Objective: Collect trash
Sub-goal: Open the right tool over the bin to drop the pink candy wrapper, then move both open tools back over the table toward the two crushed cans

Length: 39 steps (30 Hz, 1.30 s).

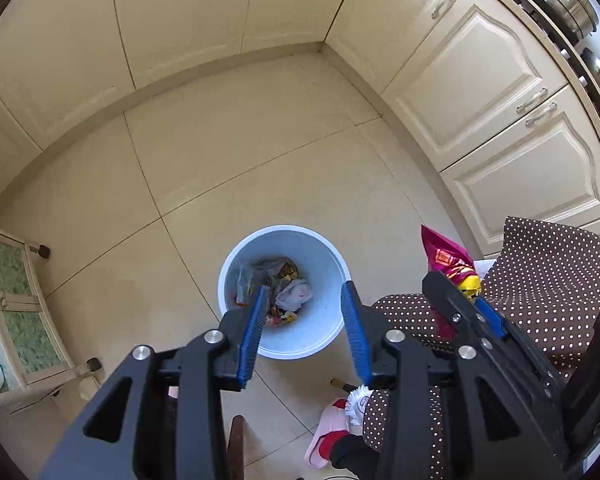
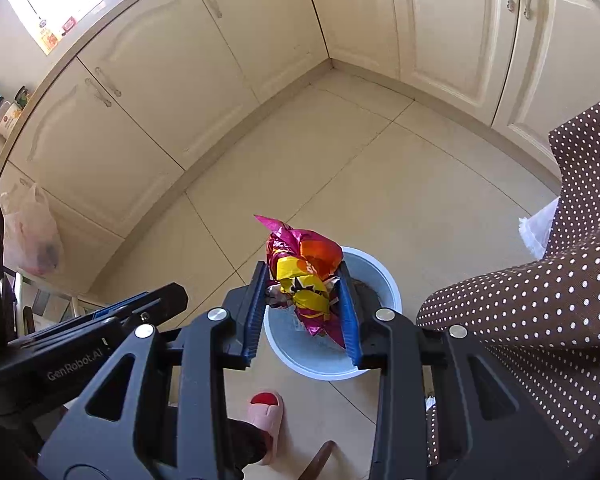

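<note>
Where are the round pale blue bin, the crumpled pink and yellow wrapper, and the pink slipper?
Round pale blue bin [image 1: 324, 260]: left wrist view, inner wall.
Crumpled pink and yellow wrapper [image 2: 304, 276]: right wrist view, yellow middle.
Pink slipper [image 2: 266, 416]: right wrist view, upper strap.

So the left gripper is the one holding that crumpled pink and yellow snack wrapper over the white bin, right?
Not quite: the right gripper holds the snack wrapper over the white bin, as the right wrist view shows. The left gripper is open and empty.

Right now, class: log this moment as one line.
right hand-held gripper: shut on snack wrapper | above trash bin | left hand-held gripper: open, nothing held | bin: holds trash
</note>
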Motion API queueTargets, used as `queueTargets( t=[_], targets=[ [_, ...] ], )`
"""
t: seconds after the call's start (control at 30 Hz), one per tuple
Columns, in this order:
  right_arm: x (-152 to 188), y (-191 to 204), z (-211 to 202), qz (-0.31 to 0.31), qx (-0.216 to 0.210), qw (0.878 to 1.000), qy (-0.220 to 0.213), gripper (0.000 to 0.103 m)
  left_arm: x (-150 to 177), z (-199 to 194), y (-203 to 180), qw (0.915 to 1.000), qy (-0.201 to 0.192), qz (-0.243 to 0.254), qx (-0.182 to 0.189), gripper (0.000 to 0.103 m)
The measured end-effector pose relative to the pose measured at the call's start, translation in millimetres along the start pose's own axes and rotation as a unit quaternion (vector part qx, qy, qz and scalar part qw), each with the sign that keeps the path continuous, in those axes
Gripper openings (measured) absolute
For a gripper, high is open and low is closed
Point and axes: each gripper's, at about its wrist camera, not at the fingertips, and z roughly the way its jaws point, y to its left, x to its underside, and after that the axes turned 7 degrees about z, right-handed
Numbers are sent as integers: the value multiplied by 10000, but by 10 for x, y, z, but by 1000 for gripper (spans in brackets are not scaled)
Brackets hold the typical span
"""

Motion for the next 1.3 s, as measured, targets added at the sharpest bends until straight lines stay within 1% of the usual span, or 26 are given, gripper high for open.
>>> queueTargets(
  t=[0.17,0.3,0.43,0.63,0.77,0.87,0.97,1.07,1.1,1.2,1.23,1.27,1.3],
  targets=[
    [4,24,8,-29,-9,10000,-26,37,-10,-20,41,10000,-29,-53,5,38],
    [7,34,-8,-24,3,10000,-76,48,-11,-40,54,10000,-66,-70,-4,38],
    [3,46,-51,-17,10,9999,-116,51,-18,-101,60,9999,-109,-62,-4,38],
    [-10,56,-220,-13,-10,9997,-263,51,1,-298,3,9996,-263,14,51,39],
    [-29,-10,-492,-1,4,9986,-521,51,37,-521,-125,9988,-453,112,138,39],
    [-48,-58,-783,6,48,9968,-803,51,68,-723,-289,9975,-626,234,236,39],
    [-51,-159,-1153,11,120,9932,-1158,51,130,-960,-558,9944,-855,472,395,39],
    [-23,-331,-1603,86,268,9868,-1597,51,227,-1234,-943,9883,-1143,810,604,39],
    [-4,-418,-1804,132,363,9830,-1797,51,264,-1309,-1059,9862,-1221,912,654,39],
    [100,-686,-2332,298,651,9705,-2304,51,416,-1592,-1509,9755,-1502,1311,933,43],
    [138,-791,-2489,368,741,9662,-2443,52,492,-1698,-1728,9698,-1605,1514,1036,43],
    [184,-895,-2650,434,869,9612,-2581,52,559,-1747,-1872,9661,-1655,1646,1104,44],
    [260,-1061,-2882,535,1061,9532,-2781,53,632,-1813,-2033,9612,-1701,1815,1197,44]
  ],
)
